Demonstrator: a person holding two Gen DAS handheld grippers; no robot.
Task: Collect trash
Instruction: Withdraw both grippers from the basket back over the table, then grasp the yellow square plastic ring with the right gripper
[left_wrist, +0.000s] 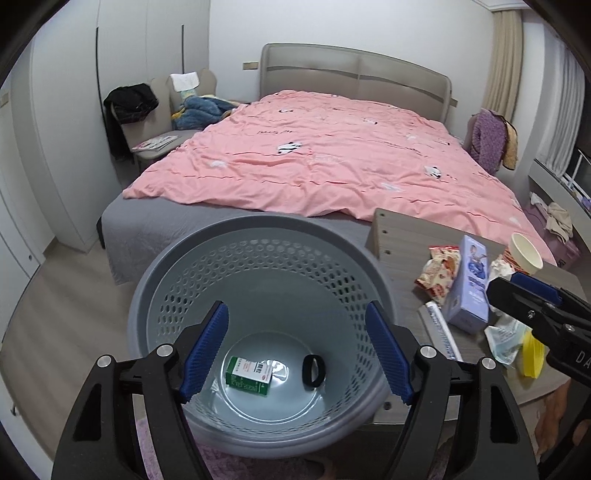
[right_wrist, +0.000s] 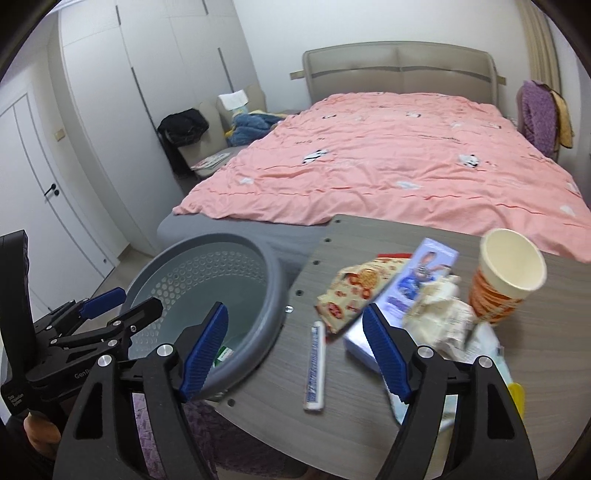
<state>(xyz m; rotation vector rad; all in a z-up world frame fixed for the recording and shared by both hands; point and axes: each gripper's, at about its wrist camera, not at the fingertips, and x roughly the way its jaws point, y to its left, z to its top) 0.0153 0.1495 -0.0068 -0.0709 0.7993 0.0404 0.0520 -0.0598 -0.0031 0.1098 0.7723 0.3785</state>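
A grey perforated waste basket (left_wrist: 192, 266) (right_wrist: 273, 280) stands left of a wood-grain table (right_wrist: 354, 406). Inside lie a green-and-white box (left_wrist: 248, 376) and a black ring (left_wrist: 313, 370). My left gripper (left_wrist: 295, 350) is open and empty above the basket's mouth. My right gripper (right_wrist: 295, 350) is open and empty above the table's left edge, over a white tube (right_wrist: 314, 367). On the table lie a snack wrapper (right_wrist: 349, 295), a purple carton (right_wrist: 406, 284), crumpled paper (right_wrist: 443, 314) and a paper cup (right_wrist: 506, 273).
A bed with a pink duvet (left_wrist: 314, 155) lies behind the table and basket. A chair with clothes (left_wrist: 147, 118) stands at its left. White wardrobes (right_wrist: 110, 110) line the left wall. A yellow item (left_wrist: 533, 354) and plastic wrap (left_wrist: 504, 339) lie on the table's near side.
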